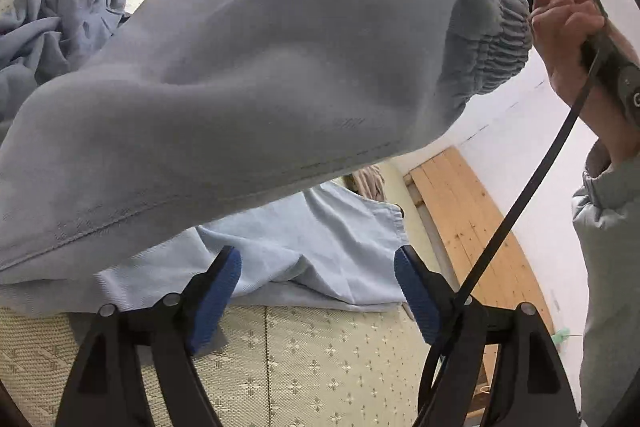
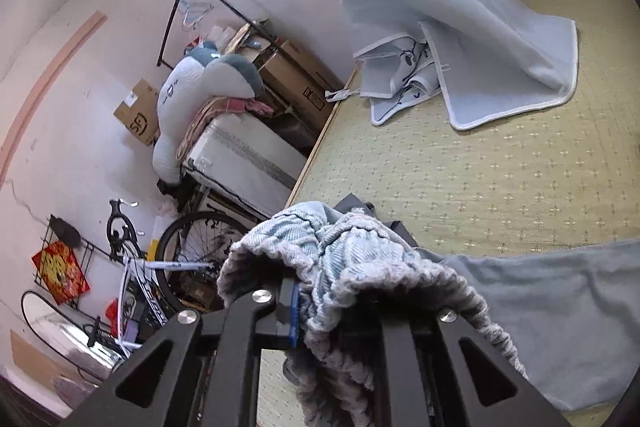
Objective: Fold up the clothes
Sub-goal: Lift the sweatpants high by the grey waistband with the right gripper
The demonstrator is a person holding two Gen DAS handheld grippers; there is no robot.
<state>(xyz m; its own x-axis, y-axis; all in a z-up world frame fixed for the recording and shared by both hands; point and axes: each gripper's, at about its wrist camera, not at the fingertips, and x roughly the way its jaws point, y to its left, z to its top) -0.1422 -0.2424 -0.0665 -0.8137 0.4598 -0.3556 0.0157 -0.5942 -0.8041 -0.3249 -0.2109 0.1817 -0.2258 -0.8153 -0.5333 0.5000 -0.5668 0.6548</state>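
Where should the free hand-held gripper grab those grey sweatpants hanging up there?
Probably the stitched lower edge of the grey sweatpants, coming from below. The right hand-held gripper already pinches the elastic waistband, so the cloth slopes down to the open left hand-held gripper, whose jaws hold nothing.

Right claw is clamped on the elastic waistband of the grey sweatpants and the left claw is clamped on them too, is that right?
Not quite. The right claw is clamped on the elastic waistband of the grey sweatpants, but the left claw is open with nothing between its pads, as the left wrist view shows.
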